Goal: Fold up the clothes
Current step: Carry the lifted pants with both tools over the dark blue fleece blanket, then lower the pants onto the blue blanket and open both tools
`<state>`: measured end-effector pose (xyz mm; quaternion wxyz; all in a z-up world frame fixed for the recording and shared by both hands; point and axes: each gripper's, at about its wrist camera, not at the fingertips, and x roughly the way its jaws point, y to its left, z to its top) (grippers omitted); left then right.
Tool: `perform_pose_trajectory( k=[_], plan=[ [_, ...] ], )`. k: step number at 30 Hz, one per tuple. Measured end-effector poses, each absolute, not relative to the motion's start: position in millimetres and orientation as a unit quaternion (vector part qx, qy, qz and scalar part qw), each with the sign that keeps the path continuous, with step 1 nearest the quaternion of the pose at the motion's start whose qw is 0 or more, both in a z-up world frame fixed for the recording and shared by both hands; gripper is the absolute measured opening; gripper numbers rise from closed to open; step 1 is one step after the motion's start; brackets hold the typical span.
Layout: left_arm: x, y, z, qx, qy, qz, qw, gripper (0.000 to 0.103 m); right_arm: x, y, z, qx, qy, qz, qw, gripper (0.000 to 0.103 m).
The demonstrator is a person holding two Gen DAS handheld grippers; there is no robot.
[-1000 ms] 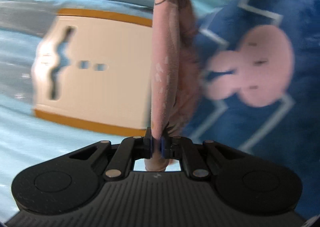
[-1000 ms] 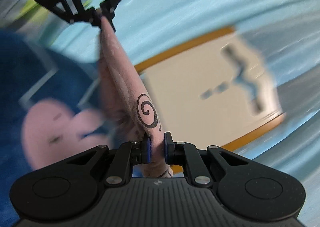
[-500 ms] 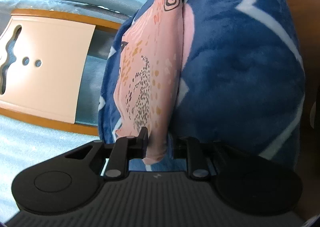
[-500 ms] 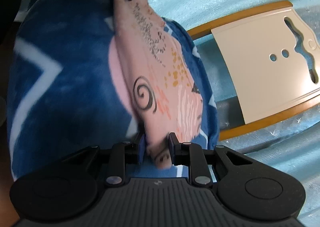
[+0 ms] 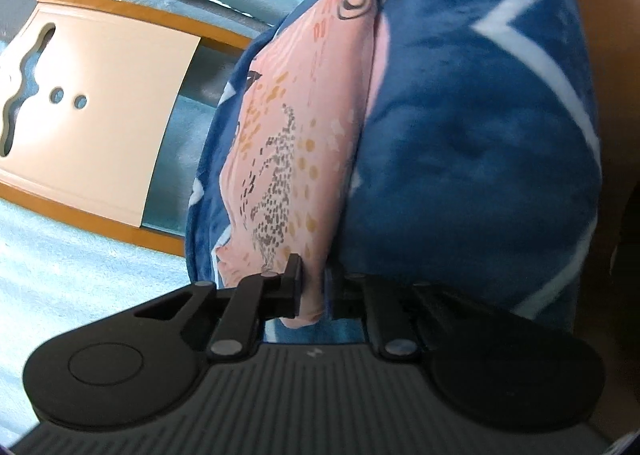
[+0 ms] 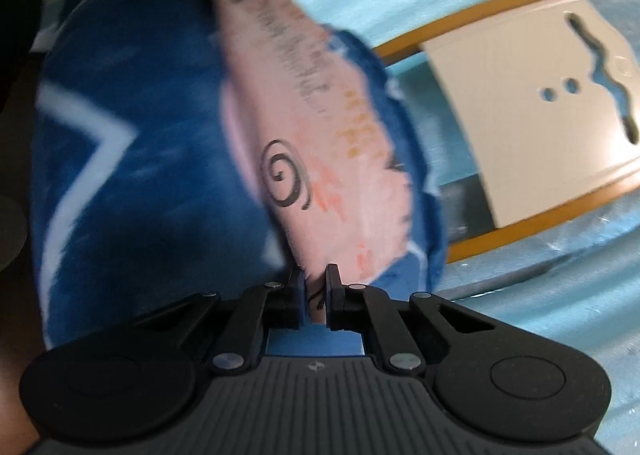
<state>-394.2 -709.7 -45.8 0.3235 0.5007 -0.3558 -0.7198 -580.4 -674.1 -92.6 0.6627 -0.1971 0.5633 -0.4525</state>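
Pale-blue bed cover [image 5: 80, 275] — cream board [image 5: 100, 115], blue blanket [image 5: 480, 135] on it.

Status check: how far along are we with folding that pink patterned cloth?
Done: the pink cloth lies doubled into a narrow strip on the blue blanket.
In hand: the left gripper is open around one end, releasing it; the right gripper pinches the other.
Left: release the right end, then any further fold. The cream board lies unused.
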Motion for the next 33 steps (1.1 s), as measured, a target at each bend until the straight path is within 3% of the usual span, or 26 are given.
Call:
perform_pose_trajectory(
  k=[5,11,17,25,33],
  plan=[
    [-384.8,-706.8,-40.7,0.495,-0.344,-0.724,0.333,0.011,-580.9,-670.4,-88.7,-0.190,0.562,-0.461,0.660,0.010],
    [-357.9,-697.6,-25.6,0.473,-0.273,-0.754,0.364,0.012,-592.5,-647.5,-72.6,-0.147,0.531,-0.491,0.674,0.020],
    [-337.8,-701.3,2.8,0.409,-0.147,-0.799,0.416,0.012,-597.6,-650.7,-41.1,-0.041,0.433,-0.541,0.720,0.021],
    [-353.2,-733.4,11.3,0.346,0.003,-0.827,0.444,0.017,-606.3,-700.8,-31.0,0.191,0.253,-0.567,0.760,0.020],
    [-342.6,-736.9,11.5,0.334,0.033,-0.825,0.455,0.017,-612.1,-702.0,-37.8,0.210,0.259,-0.568,0.753,0.020]
  ],
)
